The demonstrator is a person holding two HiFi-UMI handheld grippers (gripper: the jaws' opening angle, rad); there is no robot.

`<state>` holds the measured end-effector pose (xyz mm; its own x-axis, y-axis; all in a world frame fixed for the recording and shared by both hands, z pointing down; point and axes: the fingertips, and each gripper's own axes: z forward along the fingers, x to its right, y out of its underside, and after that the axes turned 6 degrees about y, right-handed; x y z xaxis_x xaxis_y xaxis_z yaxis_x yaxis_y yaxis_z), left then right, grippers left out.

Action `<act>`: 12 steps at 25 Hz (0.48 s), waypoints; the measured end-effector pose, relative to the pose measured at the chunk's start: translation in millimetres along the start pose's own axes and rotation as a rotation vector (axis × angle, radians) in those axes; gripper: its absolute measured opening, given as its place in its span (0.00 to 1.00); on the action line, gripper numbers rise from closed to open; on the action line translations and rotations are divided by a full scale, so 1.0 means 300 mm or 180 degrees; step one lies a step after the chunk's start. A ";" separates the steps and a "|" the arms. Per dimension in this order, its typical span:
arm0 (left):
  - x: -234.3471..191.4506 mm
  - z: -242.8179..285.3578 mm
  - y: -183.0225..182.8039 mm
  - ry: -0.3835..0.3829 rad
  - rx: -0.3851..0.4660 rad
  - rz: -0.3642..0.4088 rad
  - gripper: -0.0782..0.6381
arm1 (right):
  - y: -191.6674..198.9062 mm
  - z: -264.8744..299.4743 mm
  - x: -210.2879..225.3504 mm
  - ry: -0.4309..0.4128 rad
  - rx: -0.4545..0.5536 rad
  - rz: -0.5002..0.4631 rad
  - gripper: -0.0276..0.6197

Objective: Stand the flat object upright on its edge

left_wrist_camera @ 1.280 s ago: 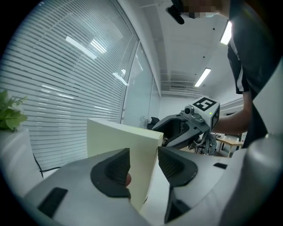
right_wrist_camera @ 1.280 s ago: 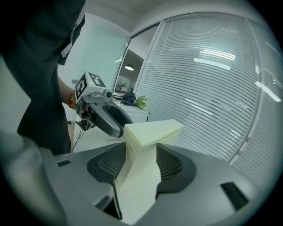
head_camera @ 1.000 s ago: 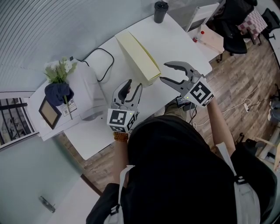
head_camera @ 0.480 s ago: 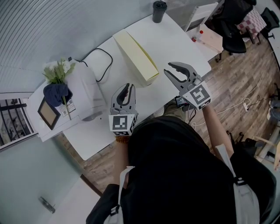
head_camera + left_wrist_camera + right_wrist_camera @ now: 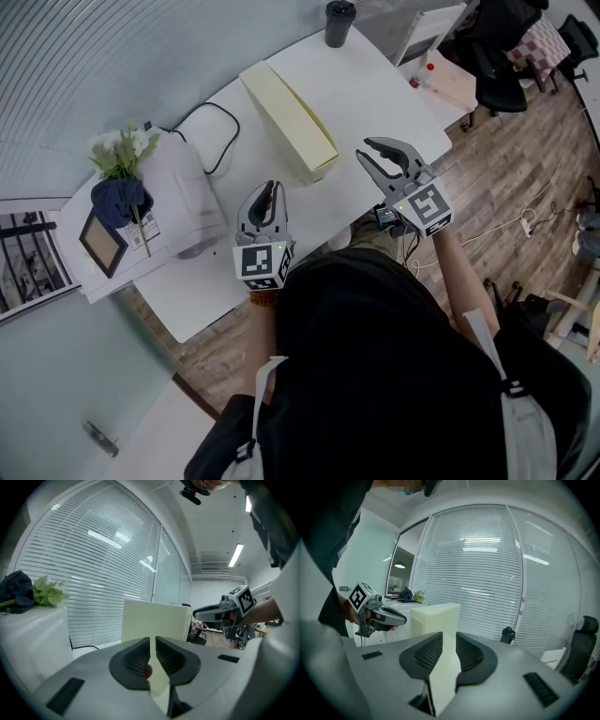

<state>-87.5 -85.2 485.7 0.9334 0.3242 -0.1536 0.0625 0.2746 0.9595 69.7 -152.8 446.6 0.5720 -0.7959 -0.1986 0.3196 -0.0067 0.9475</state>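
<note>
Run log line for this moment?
pale yellow flat slab: upright on edge, white table | left tool: jaws just closing, empty | right tool: jaws just closing, empty

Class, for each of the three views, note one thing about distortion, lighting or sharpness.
Head view: even light, soft shadows, wide-angle bowing of the white table and the blinds. Left gripper view: round fisheye frame with black corners, ceiling lights mirrored on the blinds. Right gripper view: same fisheye curve; the pale yellow box looks sharp.
</note>
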 end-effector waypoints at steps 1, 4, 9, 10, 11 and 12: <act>0.001 0.001 0.001 0.0003 0.0002 -0.0018 0.17 | 0.005 -0.004 0.006 0.0017 -0.0012 0.0003 0.17; 0.006 0.006 0.007 0.0016 -0.0012 0.0000 0.17 | 0.016 -0.016 0.027 0.0065 -0.0040 0.0012 0.16; 0.013 0.011 0.017 0.0030 -0.0048 0.0017 0.17 | 0.023 -0.032 0.063 0.0145 -0.0059 0.0013 0.16; 0.015 0.011 0.018 0.0035 -0.0051 0.0021 0.17 | 0.025 -0.033 0.066 0.0154 -0.0061 0.0014 0.16; 0.016 0.012 0.018 0.0039 -0.0055 0.0025 0.17 | 0.027 -0.034 0.069 0.0162 -0.0064 0.0013 0.16; 0.016 0.012 0.018 0.0041 -0.0059 0.0029 0.16 | 0.029 -0.035 0.070 0.0166 -0.0068 0.0013 0.16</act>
<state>-81.4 -85.4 491.1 0.9293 0.3383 -0.1480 0.0474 0.2882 0.9564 92.2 -163.2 448.0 0.6118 -0.7632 -0.2081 0.3330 0.0098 0.9429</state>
